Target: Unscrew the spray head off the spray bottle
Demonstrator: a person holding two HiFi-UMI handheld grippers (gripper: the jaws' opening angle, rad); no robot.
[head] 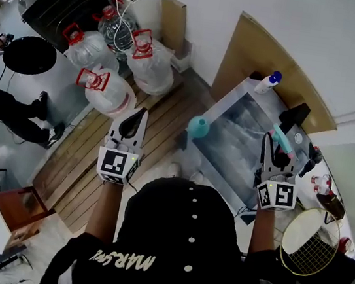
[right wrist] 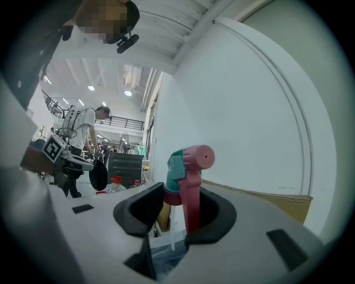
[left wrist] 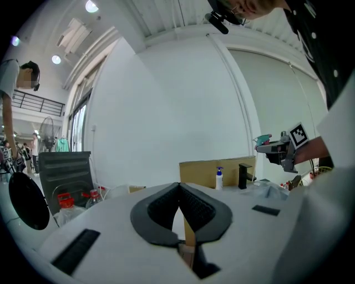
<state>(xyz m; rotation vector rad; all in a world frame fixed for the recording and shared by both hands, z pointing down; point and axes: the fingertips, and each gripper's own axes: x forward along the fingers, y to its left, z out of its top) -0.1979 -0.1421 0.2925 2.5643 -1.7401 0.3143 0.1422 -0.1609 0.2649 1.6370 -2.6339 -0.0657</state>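
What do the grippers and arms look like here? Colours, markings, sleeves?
The left gripper and the right gripper look alike: a pale grey shell, black ribbed pads, and a white cube with black square markers at the rear. The person wears a black top with white print and studs.
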